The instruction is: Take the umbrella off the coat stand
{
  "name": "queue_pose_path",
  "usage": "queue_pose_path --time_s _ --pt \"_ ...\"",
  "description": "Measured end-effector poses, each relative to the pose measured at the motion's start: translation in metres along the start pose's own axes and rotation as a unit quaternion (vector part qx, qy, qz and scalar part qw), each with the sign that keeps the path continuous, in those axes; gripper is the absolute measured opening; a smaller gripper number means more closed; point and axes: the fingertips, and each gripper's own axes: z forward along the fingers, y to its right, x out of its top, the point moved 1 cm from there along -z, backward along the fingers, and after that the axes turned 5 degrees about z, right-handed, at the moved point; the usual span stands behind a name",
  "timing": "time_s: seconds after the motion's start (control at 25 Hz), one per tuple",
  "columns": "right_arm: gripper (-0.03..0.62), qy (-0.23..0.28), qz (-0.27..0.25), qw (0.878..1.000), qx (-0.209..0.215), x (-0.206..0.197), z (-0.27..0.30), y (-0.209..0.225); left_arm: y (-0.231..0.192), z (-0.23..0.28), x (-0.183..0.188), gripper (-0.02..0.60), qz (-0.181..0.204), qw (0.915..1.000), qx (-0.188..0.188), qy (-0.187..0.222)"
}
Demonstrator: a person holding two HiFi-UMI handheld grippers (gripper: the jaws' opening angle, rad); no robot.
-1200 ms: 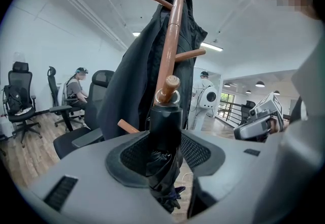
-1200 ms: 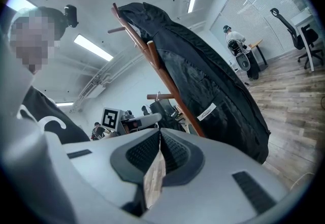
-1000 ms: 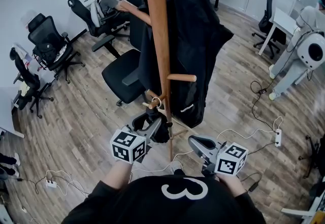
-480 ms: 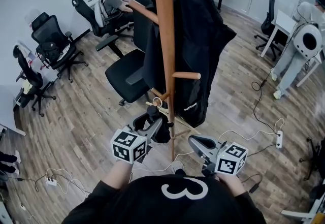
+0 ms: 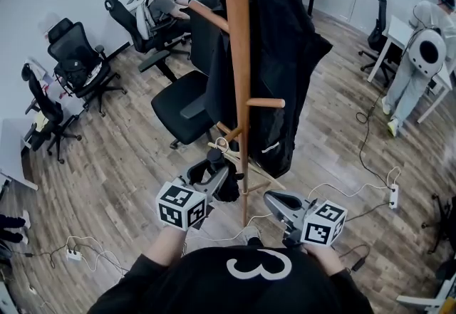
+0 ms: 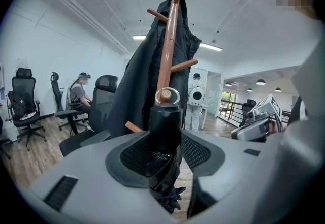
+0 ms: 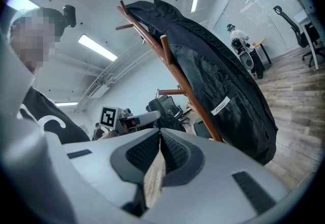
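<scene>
Two tools: the left tool [image 5: 216,176] clamps one folded black umbrella [image 6: 165,134] beside one wooden coat stand [image 5: 238,56] bearing one black coat [image 5: 285,49]; the right tool [image 5: 276,200] is closed and empty.

Black folded umbrella [image 6: 165,121], upright, handle end up with a clear ring on top (hooked on a peg or not, can't tell), clamped between left gripper [image 6: 165,149] jaws, just beside wooden coat stand [image 5: 239,56] pole, low down.

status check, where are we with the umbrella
Left gripper shut on umbrella; right gripper shut, empty. Loop right by lower peg of coat stand, can't tell if clear. Black coat on stand.
</scene>
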Motion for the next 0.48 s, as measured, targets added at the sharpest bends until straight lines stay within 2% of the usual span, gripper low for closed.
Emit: queue_pose_path --time_s 0.48 --pt "0.026 0.01 0.0 1.0 0.004 -0.004 -0.001 -0.011 0.01 -0.015 0.003 0.195 0.013 0.9999 -0.01 0.0"
